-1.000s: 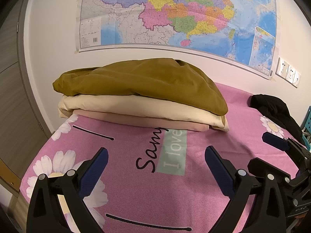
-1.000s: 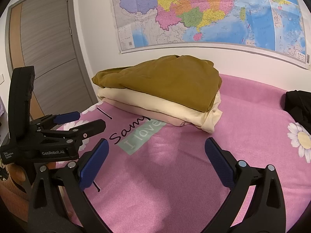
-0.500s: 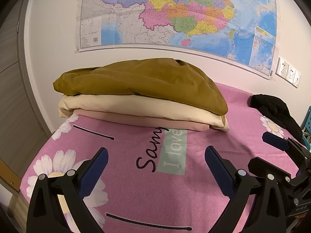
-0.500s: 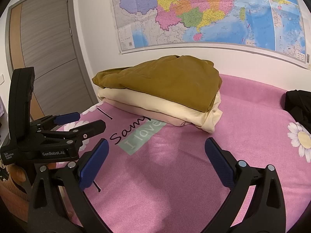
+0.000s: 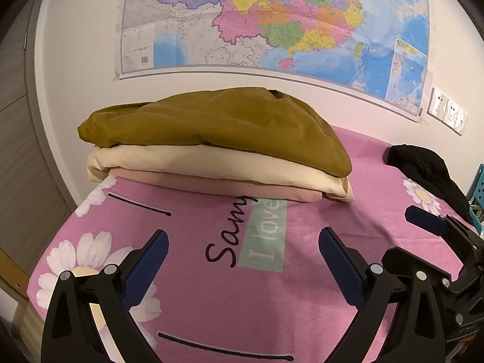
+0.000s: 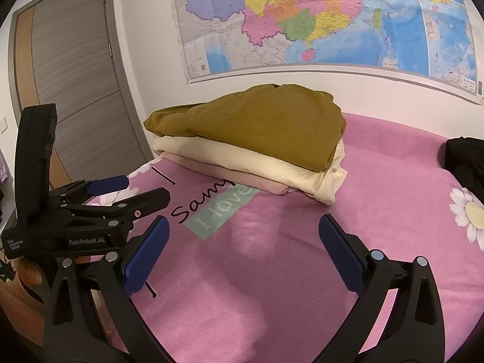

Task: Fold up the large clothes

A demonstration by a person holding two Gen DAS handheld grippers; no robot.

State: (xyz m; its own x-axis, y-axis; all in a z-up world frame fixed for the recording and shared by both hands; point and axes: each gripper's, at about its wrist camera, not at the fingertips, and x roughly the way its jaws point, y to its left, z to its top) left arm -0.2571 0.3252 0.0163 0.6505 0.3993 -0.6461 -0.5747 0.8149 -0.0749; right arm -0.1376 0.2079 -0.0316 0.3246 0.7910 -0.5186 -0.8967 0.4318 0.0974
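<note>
A stack of folded clothes lies at the back of the pink bed: an olive-brown garment [image 5: 217, 124] on top, a cream one [image 5: 211, 166] under it, a pale pink one [image 5: 230, 186] at the bottom. The stack also shows in the right wrist view [image 6: 257, 127]. A crumpled black garment [image 5: 423, 169] lies at the right, seen too in the right wrist view [image 6: 466, 160]. My left gripper [image 5: 242, 260] is open and empty above the bedspread, short of the stack. My right gripper [image 6: 242, 251] is open and empty, beside it.
The pink bedspread [image 5: 272, 302] has daisies and lettering. A map [image 5: 272, 21] hangs on the white wall behind. A grey door [image 6: 75, 90] stands at the left. Wall sockets [image 5: 447, 115] and a teal crate [image 5: 478, 199] are at the right.
</note>
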